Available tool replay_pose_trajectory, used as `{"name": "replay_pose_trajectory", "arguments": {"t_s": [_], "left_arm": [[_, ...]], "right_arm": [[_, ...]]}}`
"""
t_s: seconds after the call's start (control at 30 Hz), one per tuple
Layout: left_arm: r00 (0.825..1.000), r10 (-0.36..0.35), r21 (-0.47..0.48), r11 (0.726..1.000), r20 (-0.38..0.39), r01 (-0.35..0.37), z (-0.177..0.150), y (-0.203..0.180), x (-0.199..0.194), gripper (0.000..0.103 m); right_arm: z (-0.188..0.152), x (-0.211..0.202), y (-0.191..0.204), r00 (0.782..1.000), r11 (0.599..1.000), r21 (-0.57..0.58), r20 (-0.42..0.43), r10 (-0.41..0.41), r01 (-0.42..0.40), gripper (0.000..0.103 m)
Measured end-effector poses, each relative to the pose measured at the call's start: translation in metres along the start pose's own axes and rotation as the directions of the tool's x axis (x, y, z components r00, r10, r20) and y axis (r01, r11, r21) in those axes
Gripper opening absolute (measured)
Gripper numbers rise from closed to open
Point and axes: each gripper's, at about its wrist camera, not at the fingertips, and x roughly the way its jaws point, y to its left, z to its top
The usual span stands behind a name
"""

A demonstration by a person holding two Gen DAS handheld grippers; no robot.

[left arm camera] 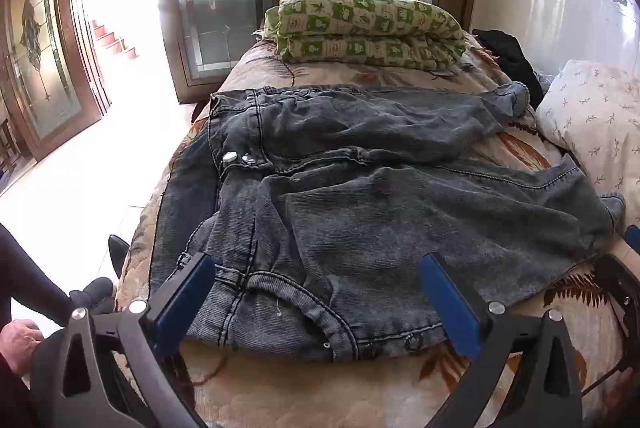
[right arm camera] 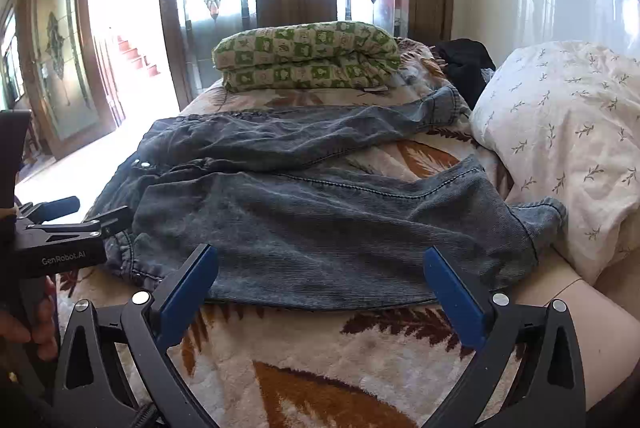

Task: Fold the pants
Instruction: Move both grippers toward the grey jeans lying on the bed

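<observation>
Grey-blue denim pants (left arm camera: 360, 195) lie spread on a bed, waistband to the left, both legs running to the right with a gap between them; they also show in the right wrist view (right arm camera: 320, 211). My left gripper (left arm camera: 320, 268) is open, its blue fingers (left arm camera: 188, 296) wide apart just above the near waistband and pocket area, holding nothing. My right gripper (right arm camera: 320, 260) is open over the near leg's lower edge, empty. The left gripper also shows at the left of the right wrist view (right arm camera: 76, 216).
The bed has a leaf-patterned blanket (right arm camera: 320, 368). A folded green-checked quilt (left arm camera: 364, 27) lies at the far end. A white floral pillow (right arm camera: 560, 147) sits at the right, dark clothing (left arm camera: 508, 59) behind it. Glass doors and floor lie to the left.
</observation>
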Motion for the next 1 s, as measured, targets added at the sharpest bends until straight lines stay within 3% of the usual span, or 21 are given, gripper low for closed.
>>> {"name": "replay_pose_trajectory", "arguments": {"t_s": [0.33, 0.4, 0.67, 1.0], "left_arm": [[1.0, 0.007, -0.009, 1.0, -0.003, -0.007, 0.011, 0.008, 0.011, 0.103], [1.0, 0.009, -0.013, 1.0, -0.004, -0.009, 0.013, 0.009, 0.013, 0.103], [1.0, 0.011, -0.008, 1.0, -0.02, -0.011, 0.016, 0.011, 0.024, 0.103], [1.0, 0.01, 0.015, 1.0, -0.021, -0.01, 0.03, 0.017, 0.041, 0.103]], "right_arm": [[0.03, 0.013, 0.006, 1.0, 0.994, -0.107, 0.002, 0.029, -0.029, 0.103], [0.038, 0.016, 0.011, 1.0, 0.994, -0.11, -0.015, 0.0, -0.002, 0.103], [0.038, 0.028, 0.009, 0.999, 0.998, -0.063, -0.031, 0.026, -0.028, 0.103], [0.041, 0.049, 0.011, 0.996, 0.991, -0.123, -0.071, 0.05, -0.058, 0.103]]}}
